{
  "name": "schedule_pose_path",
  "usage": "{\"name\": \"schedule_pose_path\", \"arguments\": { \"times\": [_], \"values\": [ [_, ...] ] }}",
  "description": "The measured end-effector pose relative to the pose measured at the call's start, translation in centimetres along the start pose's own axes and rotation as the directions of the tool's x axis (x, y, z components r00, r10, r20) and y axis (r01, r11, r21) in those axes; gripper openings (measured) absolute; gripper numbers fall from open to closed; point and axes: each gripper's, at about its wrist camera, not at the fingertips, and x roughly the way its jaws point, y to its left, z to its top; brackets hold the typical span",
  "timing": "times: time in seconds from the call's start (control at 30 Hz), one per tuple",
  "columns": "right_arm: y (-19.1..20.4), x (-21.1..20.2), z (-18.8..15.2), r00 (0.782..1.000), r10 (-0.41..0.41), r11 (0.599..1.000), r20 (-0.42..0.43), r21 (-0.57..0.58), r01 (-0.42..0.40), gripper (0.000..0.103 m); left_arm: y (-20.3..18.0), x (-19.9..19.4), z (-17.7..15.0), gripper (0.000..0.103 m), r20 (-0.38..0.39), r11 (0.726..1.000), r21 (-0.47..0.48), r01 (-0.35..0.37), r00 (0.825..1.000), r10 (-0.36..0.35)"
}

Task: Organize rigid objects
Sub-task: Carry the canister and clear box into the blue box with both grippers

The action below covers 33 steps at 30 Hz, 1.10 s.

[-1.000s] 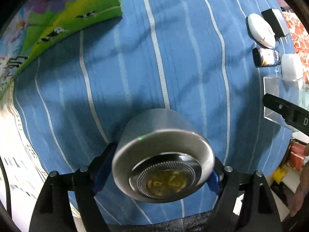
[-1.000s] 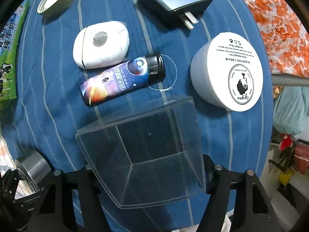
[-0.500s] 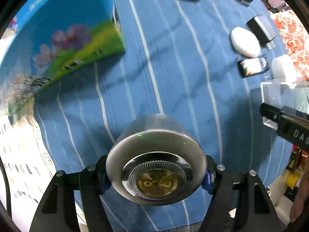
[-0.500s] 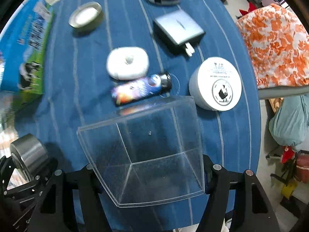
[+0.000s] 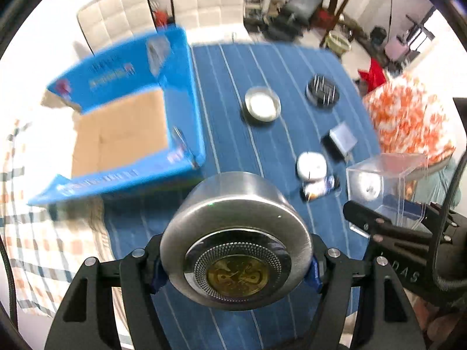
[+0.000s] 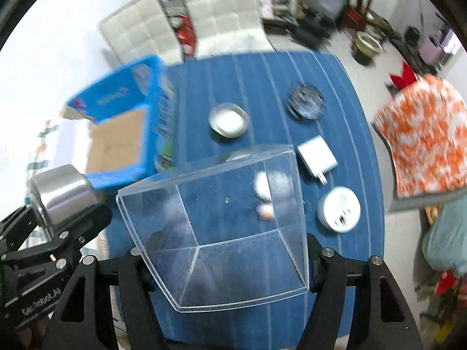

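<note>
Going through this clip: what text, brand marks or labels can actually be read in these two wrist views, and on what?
"GenRobot.AI": printed on the left gripper body, seen from the right wrist view.
"DAS": partial letters on the right gripper body, seen from the left wrist view.
Blue carton: print too blurred to read.
White round jar lid: too small and blurred.
Metal cylinder: gold emblem, no legible text.

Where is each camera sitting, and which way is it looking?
Left wrist: rides the left tool, looking steeply down over the silver tin it grips at the blue striped table; its own black fingers show.
Right wrist: rides the right tool, looking down through the clear box it grips; its fingers show.
Shared: each sees the other tool, the blue carton and the white jar.
</note>
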Motion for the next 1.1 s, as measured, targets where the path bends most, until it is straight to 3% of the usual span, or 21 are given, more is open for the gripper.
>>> {"name": "schedule_pose_path", "arguments": {
  "times": [0.23, 0.43, 0.77, 0.9, 1.1],
  "values": [
    [7.3, -1.2, 4.7, 0.993, 0.111, 0.993, 0.033, -0.043, -0.11, 0.071, 4.9, -12.3, -1.9, 0.069, 0.111, 0.999, -0.052, -0.013, 0.994, 0.019],
    [12.9, 4.8, 10.7, 0.991, 0.125, 0.992, -0.037, -0.026, -0.126, 0.071, 11.8, -17.8, -3.4, 0.069, 0.121, 0.991, -0.123, -0.044, 0.991, 0.059],
    [19.3, 20.3, 17.2, 0.974, 0.018, 1.0, -0.225, 0.013, -0.016, 0.071, 24.5, -16.0, -5.3, 0.069, -0.015, 0.979, -0.195, -0.06, 0.998, 0.058],
    [20.3, 24.8, 18.0, 0.962, -0.043, 0.999, -0.27, 0.015, 0.049, 0.071, 27.0, -13.8, -5.9, 0.069, -0.078, 0.98, -0.187, -0.065, 0.996, 0.051],
    [21.5, 29.3, 18.3, 0.943, -0.033, 0.997, -0.33, 0.049, 0.053, 0.071, 29.4, -11.0, -7.3, 0.069, -0.167, 0.98, -0.195, -0.037, 0.986, 0.004]
  ]
}}
